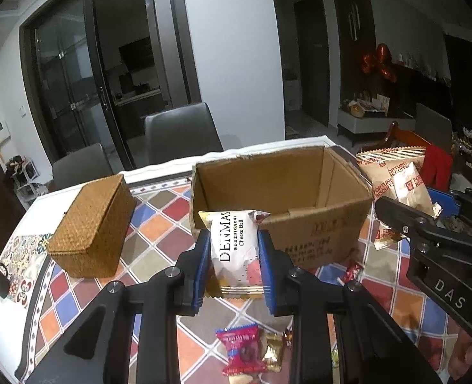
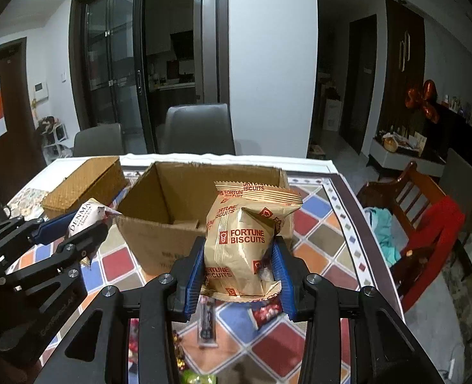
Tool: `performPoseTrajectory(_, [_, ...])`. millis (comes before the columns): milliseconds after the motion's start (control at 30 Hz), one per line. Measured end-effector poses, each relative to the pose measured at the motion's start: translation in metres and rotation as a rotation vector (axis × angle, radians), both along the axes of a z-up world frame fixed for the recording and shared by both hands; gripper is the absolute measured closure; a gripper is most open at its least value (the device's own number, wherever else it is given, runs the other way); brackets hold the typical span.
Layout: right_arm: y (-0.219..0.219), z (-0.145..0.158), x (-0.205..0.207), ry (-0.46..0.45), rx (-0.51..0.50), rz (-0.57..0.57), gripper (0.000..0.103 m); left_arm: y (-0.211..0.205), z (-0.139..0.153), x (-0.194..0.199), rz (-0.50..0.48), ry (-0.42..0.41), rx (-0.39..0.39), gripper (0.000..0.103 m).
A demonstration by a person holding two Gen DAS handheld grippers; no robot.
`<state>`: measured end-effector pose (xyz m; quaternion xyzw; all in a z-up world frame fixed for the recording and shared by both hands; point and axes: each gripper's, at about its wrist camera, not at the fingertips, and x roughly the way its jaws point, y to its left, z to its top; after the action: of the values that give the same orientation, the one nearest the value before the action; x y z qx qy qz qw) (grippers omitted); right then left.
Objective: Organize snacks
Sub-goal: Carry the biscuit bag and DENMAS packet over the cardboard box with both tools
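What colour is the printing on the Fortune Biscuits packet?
Red on tan, clearest in the right wrist view of the Fortune Biscuits packet.

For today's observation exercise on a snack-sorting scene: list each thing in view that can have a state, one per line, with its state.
Cardboard box: open at the top, upright on the table.
Wicker box: lid on, closed.
Cheese ball packet: sealed, clamped in the left gripper, off the table.
Biscuit packets: sealed, clamped in the right gripper, raised before the box.
Pink candy: wrapped, lying on the table.
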<state>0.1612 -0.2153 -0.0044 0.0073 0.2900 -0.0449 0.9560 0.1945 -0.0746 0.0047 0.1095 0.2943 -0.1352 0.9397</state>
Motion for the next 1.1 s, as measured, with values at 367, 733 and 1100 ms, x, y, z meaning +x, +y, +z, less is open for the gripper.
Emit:
performPoseTrajectory(367, [-0.003, 0.008, 0.017, -0.034, -0.009, -0.019, 0.061, -0.004, 0.008, 0.026, 0.02, -0.04, -0.016, 0.074])
performPoseTrajectory(733, [-0.011, 0.006, 0.038, -0.039, -0.01, -0.046, 0.061, -0.008, 0.009, 0.05, 0.038, -0.069, -0.026, 0.074])
performPoseTrajectory(1100, [-0.014, 0.005, 0.063, -0.042, -0.031, -0.057, 0.061, -0.017, 0.005, 0.07, 0.035, -0.075, -0.031, 0.073])
